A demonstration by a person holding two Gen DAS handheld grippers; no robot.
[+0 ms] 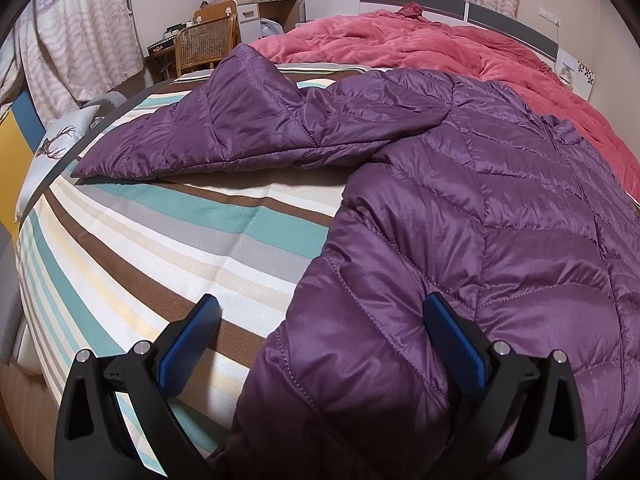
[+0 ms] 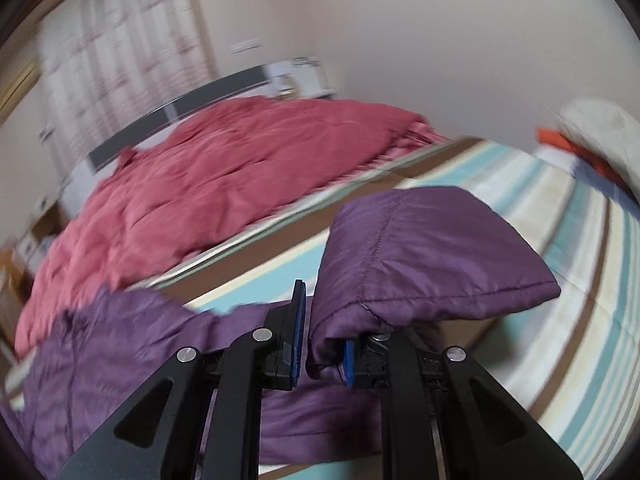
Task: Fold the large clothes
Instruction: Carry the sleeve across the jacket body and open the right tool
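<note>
while the left wrist view looked along the left gripper (image 1: 320, 332), its blue-padded jaws stood wide apart and held nothing; the purple quilted jacket (image 1: 460, 208) lay spread on the striped bedsheet (image 1: 168, 240), its near edge running up between the two fingers, the right finger against the fabric; one sleeve (image 1: 224, 128) stretched away ahead and to the left; a red quilt (image 1: 460, 48) lay beyond the jacket; a cane chair (image 1: 204, 44) stood far ahead on the left; in the blurred right wrist view, the right gripper (image 2: 322, 340) was narrowed on a fold of the jacket (image 2: 420, 252), which bulged up just ahead and right of the fingers; the rest of the garment trailed down to the left over the sheet (image 2: 560, 300).
</note>
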